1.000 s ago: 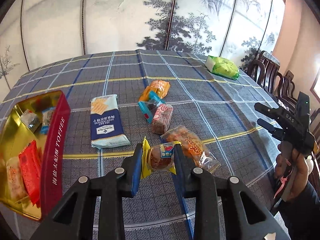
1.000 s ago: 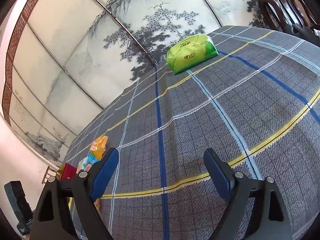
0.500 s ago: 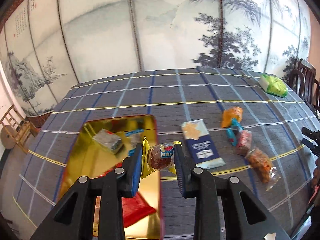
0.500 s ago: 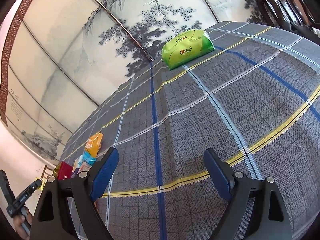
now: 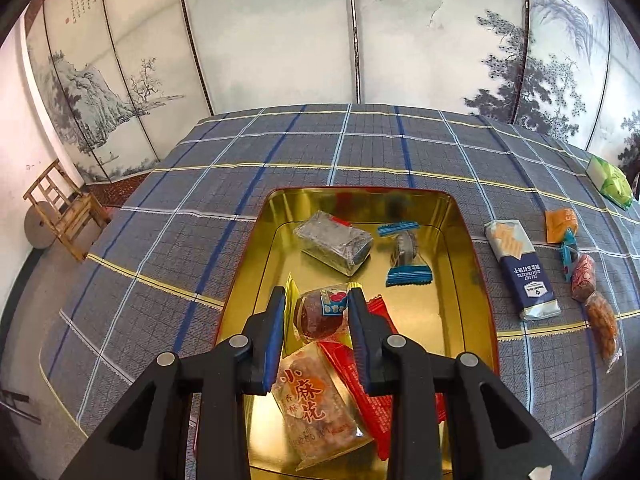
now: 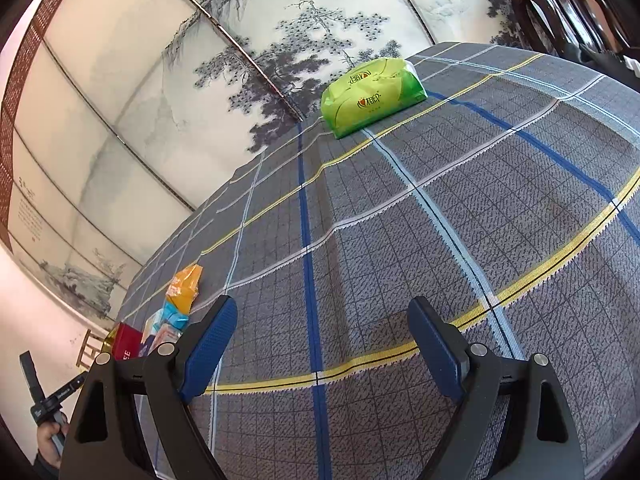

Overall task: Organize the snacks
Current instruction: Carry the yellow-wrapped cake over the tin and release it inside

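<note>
My left gripper (image 5: 318, 308) is shut on a small round brown snack in a clear and yellow wrapper (image 5: 318, 314), held above the gold inside of the red tin (image 5: 464, 248). In the tin lie a silver packet (image 5: 334, 242), a blue-ended candy (image 5: 406, 254), a red packet (image 5: 370, 384) and a clear packet with red writing (image 5: 316, 404). On the cloth to the right rest a blue and white cracker pack (image 5: 520, 268), an orange packet (image 5: 560, 224) and further snacks (image 5: 592, 300). My right gripper (image 6: 322, 340) hangs open over bare plaid cloth, nothing between its fingers.
A green tissue pack (image 6: 370, 96) sits at the table's far edge, also seen at the right in the left wrist view (image 5: 610, 180). A painted folding screen (image 5: 280, 40) stands behind the table. A small wooden chair (image 5: 66, 208) is at the left, dark chairs (image 6: 560, 8) at the far right.
My left gripper carried the wrapped snack leftward from above the loose snacks to above the open tin. The right gripper stayed where it was, still open.
</note>
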The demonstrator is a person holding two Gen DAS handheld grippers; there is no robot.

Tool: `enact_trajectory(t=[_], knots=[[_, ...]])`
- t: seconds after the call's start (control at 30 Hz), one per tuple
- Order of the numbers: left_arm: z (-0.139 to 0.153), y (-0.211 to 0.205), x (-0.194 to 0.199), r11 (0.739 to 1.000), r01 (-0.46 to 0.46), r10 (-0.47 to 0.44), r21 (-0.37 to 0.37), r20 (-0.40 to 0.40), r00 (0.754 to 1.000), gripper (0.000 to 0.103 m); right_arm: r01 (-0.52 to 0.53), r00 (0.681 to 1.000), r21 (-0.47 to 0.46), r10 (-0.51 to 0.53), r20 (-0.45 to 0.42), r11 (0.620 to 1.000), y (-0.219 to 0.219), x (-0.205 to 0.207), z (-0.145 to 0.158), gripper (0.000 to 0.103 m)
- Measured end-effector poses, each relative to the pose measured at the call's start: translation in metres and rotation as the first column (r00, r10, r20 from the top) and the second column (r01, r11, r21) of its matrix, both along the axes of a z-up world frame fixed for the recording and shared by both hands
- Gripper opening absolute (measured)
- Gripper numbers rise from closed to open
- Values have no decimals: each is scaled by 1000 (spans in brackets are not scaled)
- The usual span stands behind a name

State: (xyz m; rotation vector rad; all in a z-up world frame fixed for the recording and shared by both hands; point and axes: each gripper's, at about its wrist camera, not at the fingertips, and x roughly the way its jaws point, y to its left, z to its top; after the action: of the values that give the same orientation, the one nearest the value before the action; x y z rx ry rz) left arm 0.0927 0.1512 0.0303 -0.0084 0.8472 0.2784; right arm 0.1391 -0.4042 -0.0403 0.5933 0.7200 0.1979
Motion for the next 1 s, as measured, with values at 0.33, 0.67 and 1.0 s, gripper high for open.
enact_trajectory(t=[0.33,0.67,1.0], knots=[[-7,22,22,1000,-3,2,-22,-56,998,27,0,1000,0,0,0,1000,0,0,0,87],[-22,33,58,996,-30,18,-87,-139,990,27,0,1000,-1,0,-1,1000,1,0,1,88],[-38,34,72,995,-43,25,-86,-201,979,27,-2,1000,-1,2,0,1000,3,0,0,88]])
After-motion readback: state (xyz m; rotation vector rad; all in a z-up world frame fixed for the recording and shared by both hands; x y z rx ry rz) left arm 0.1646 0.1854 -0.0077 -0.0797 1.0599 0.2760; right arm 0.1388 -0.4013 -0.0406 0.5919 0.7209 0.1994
